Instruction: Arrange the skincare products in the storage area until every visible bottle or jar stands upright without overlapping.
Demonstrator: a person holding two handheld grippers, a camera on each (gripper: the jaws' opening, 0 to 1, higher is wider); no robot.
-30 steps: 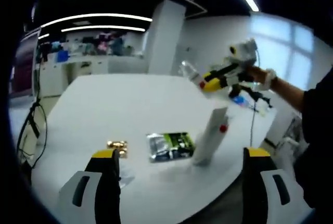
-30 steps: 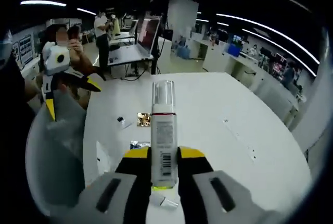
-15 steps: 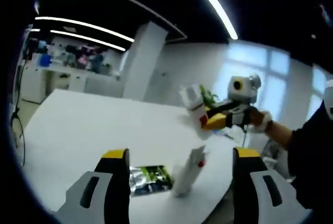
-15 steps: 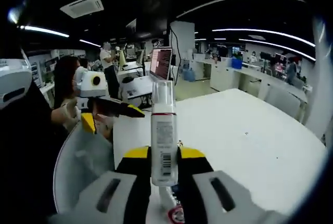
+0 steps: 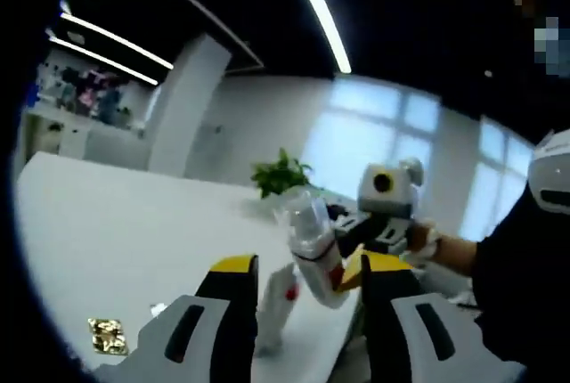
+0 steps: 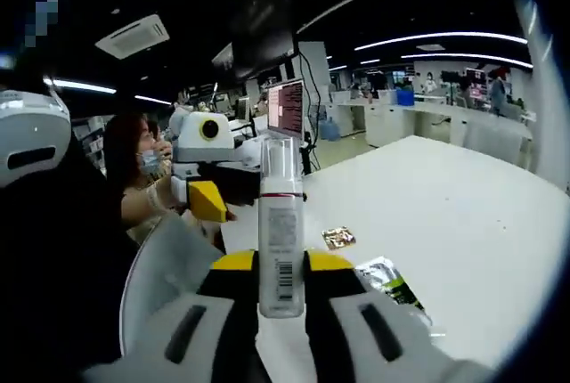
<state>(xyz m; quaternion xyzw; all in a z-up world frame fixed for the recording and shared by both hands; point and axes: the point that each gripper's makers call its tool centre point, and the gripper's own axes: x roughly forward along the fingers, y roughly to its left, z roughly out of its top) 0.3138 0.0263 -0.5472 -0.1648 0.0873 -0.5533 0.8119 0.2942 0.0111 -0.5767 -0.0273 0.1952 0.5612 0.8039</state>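
A: Jaws on your left gripper (image 5: 301,269) stand much closer together than a second ago, though a gap stays between them and they clasp nothing.

B: And the bottle?

A: In the left gripper view the pump bottle (image 5: 313,245) has come from far across the table (image 5: 107,249) to right in front of your left jaws, its clear cap tilted up and to the left. Your right gripper (image 5: 372,233) holds it there by its lower body. A white tube (image 5: 278,305) with a red spot stands on the table just below, partly behind your left jaw. A gold packet (image 5: 108,335) lies at lower left.

B: What about the other side?

A: In the right gripper view your right gripper (image 6: 281,269) pinches the pump bottle (image 6: 281,227) low on its body, both jaws pressed against its sides; the bottle rises straight up the middle, barcode facing the camera. Your left gripper (image 6: 207,198) sits close at the left, level with the bottle's upper half, nearer than before. A gold packet (image 6: 338,238) and a green sachet (image 6: 387,281) lie on the table (image 6: 463,214) to the right. Both of your hands are raised above the table.
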